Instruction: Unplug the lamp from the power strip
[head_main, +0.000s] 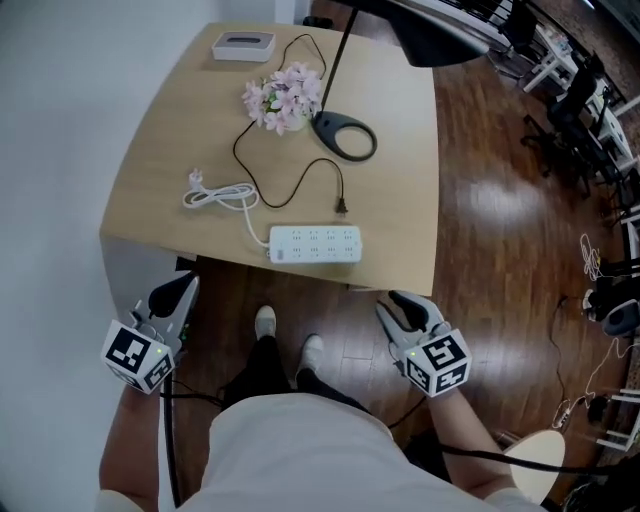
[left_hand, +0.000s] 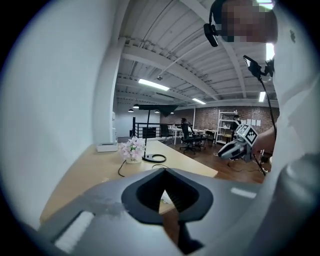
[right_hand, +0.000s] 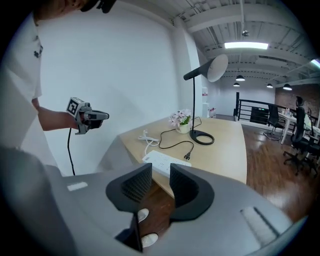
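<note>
On the table (head_main: 400, 230) the power strip (head_main: 315, 244) lies along the front edge, the lamp plug (head_main: 341, 205) just behind it, a coiled cord (head_main: 220, 194) toward the left edge, flowers (head_main: 284, 97) left of the lamp base (head_main: 345, 135), and a box (head_main: 243, 45) at the back edge.

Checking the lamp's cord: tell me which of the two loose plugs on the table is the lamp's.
The black plug beside the power strip; its thin black cord runs to the lamp base. The white plug ends the strip's own white cord.
</note>
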